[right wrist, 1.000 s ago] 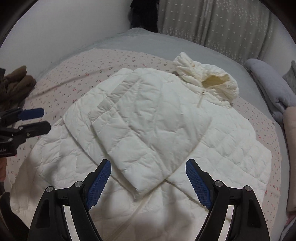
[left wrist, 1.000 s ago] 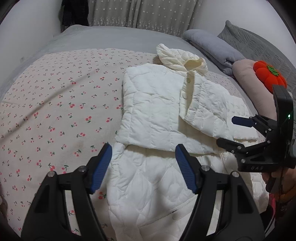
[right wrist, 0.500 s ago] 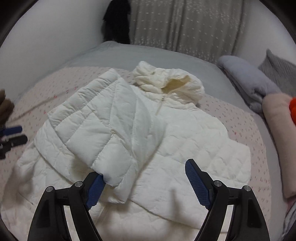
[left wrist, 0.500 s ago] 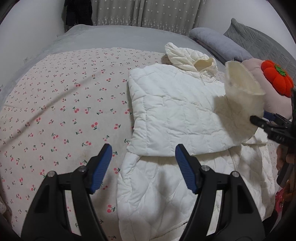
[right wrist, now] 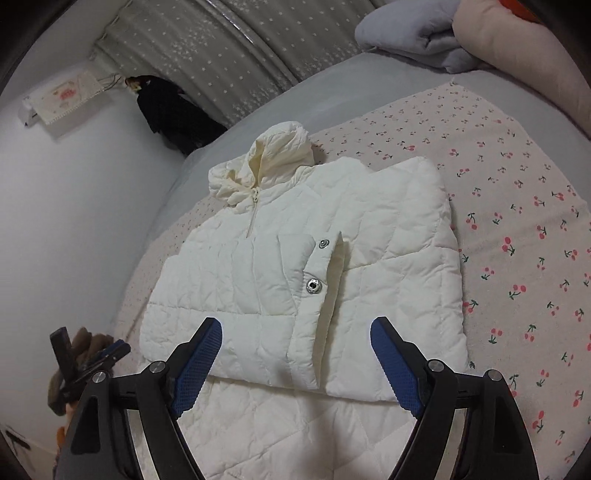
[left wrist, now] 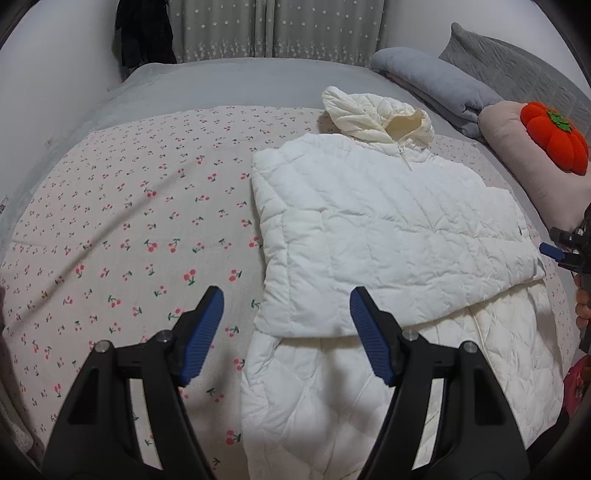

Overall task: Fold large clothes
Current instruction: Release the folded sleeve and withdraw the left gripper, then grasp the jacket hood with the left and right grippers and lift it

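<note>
White hooded jacket (left wrist: 388,240) lies lengthwise, hood (left wrist: 376,114) toward the curtain (left wrist: 277,29).

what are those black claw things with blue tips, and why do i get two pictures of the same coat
No robot here: a person holds a two-finger gripper in each hand, with a fisheye camera looking along the fingers. One picture is from the left gripper, the other from the right gripper, so you see one scene from two sides. A white hooded puffer jacket lies on a cherry-print bedspread, its sleeves folded across the front. Both grippers are open and hold nothing.
</note>
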`<state>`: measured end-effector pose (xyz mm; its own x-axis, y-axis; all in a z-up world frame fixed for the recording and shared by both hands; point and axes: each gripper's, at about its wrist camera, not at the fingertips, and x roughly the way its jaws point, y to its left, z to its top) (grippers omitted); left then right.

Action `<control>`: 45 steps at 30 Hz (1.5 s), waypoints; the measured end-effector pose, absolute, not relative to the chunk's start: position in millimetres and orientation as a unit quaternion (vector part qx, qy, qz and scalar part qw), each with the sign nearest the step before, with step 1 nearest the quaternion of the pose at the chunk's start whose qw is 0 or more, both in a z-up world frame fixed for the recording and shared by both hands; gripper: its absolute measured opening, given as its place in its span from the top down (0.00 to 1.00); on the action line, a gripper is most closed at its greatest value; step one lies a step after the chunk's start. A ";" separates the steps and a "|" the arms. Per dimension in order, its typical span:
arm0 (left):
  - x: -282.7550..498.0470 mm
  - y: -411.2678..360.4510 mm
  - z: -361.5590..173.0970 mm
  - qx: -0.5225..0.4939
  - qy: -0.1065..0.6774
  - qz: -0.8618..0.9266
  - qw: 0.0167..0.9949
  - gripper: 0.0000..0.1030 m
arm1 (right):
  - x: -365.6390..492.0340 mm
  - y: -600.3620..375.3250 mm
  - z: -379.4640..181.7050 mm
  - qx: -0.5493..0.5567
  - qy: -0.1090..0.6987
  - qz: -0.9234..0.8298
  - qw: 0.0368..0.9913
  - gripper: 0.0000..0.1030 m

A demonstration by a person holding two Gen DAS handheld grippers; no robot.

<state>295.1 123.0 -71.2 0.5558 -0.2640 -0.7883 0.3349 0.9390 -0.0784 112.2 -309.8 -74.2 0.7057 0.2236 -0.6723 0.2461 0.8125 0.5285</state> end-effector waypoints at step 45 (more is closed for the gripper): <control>660.6 -56.8 -92.6 -0.071 0.517 -0.212 0.826 0.62 | 462.6 -402.0 -103.1 0.346 0.431 0.016 0.833 0.36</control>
